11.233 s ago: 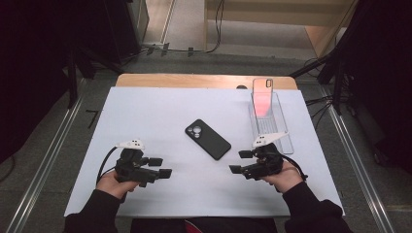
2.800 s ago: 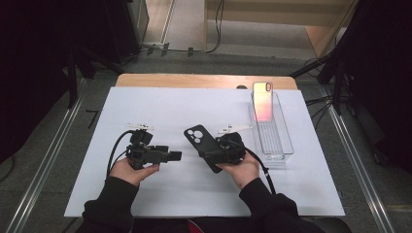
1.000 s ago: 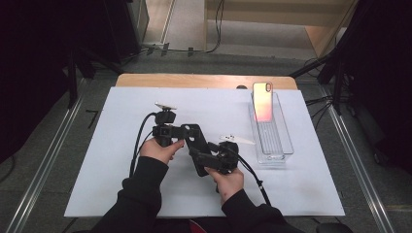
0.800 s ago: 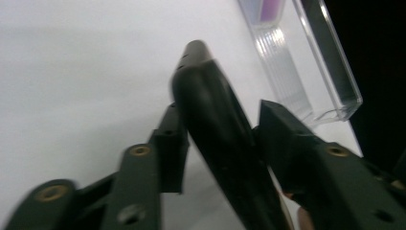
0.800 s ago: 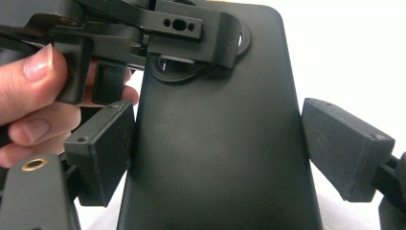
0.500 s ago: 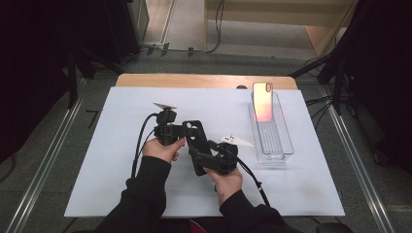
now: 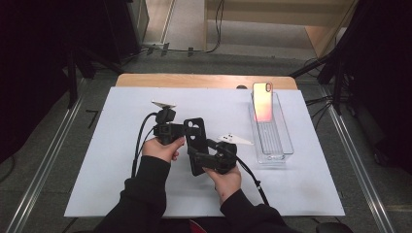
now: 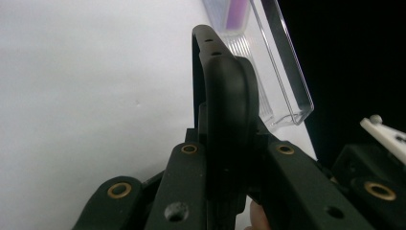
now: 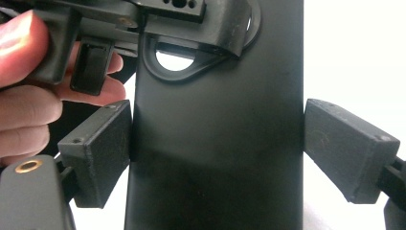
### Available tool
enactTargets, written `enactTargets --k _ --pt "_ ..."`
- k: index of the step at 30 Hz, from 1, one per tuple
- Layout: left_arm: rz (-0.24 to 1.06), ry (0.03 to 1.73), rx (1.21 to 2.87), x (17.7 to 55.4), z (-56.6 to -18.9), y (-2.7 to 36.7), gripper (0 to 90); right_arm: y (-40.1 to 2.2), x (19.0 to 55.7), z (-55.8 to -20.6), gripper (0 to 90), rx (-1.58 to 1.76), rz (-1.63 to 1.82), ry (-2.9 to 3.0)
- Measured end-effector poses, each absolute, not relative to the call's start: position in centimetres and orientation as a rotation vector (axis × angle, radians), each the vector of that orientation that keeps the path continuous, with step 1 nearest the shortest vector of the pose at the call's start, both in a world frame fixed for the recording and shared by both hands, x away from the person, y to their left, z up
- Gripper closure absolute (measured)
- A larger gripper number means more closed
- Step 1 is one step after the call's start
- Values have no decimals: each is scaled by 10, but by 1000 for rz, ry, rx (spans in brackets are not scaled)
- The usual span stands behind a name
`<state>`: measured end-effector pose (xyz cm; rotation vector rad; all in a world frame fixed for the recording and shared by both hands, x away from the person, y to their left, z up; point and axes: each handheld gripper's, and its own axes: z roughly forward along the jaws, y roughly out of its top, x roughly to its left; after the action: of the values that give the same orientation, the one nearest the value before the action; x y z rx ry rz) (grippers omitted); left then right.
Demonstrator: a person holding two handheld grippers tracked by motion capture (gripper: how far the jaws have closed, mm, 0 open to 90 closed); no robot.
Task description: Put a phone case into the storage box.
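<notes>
Left tool (image 7: pixel 183 130), held level and pointing to my right, has just been closing its jaws, which now pinch the top edge of the flat black phone case with a camera cutout (image 7: pixel 196 145); my left hand (image 7: pixel 160 148) grips it from below. Right tool (image 7: pixel 198 156) points to my left, its pads (image 9: pixel 103 146) spread wide yet pressing both long sides of the case, which I hold raised above the white desk (image 7: pixel 97 145) between both hands. Near my right hand (image 7: pixel 224 177) stands a clear plastic tray (image 7: pixel 286 145) holding a pink phone (image 7: pixel 263 101) upright.
</notes>
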<state>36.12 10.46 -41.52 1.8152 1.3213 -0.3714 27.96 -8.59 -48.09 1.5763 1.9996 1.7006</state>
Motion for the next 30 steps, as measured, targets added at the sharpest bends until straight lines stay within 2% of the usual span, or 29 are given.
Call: enactTargets --k 1,5,14,30 --pt "-369 1319 1823 361 -414 104 827 -86 281 -480 107 1571 1693 2014" --pt "-329 1309 1834 361 -411 106 826 -85 287 -480 0 1570 1624 2132" --pt "-158 1224 1898 357 -400 108 824 -84 294 -477 0 1512 1515 2357" --pt "15 1072 1885 345 -402 117 825 -90 290 -476 0 1255 1362 2585"
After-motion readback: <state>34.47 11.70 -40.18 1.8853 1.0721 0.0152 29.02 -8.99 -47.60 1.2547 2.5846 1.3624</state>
